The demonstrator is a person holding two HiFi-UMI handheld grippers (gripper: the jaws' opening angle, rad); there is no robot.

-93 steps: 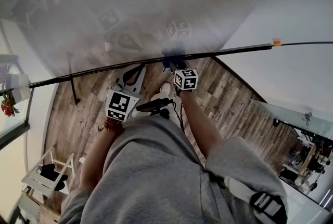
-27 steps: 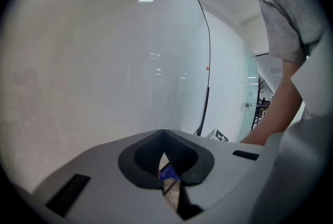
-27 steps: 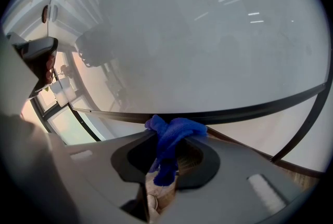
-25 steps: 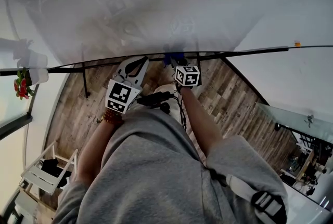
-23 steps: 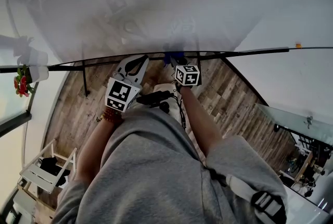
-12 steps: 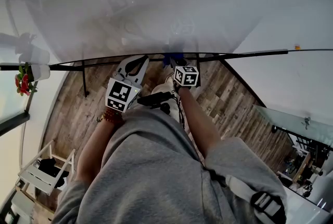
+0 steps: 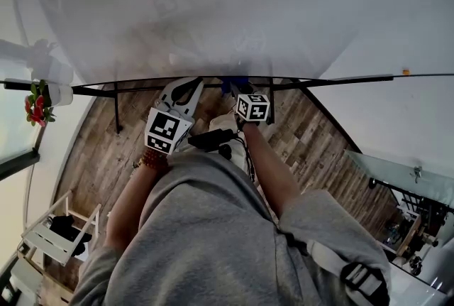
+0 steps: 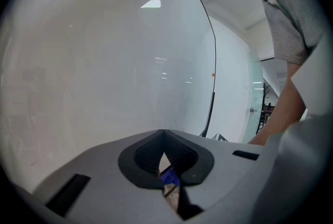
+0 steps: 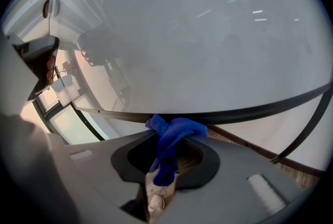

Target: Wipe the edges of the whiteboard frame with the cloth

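Observation:
The whiteboard (image 7: pixel 234 6) fills the upper part of the head view, and its black bottom frame edge (image 7: pixel 340 79) runs across below it. A blue cloth (image 7: pixel 236 85) is bunched against that edge near the middle. My right gripper (image 7: pixel 239 90) is shut on the cloth. In the right gripper view the cloth (image 9: pixel 174 137) sticks out of the right gripper (image 9: pixel 167 140) and touches the frame edge (image 9: pixel 250 113). My left gripper (image 7: pixel 190 83) sits just left of it, under the frame, jaws together and holding nothing. In the left gripper view the left gripper (image 8: pixel 164 134) faces the board.
A black stand leg (image 7: pixel 115 109) drops from the frame to the wooden floor (image 7: pixel 99 155). A red-flowered plant (image 7: pixel 35 102) sits at the left. A white rack (image 7: pixel 53 233) stands at lower left and glass panels (image 7: pixel 397 177) at right.
Since the oldest frame my left gripper has risen to just below the frame. Over the last second both grippers stay almost still, and the cloth remains on the bottom edge.

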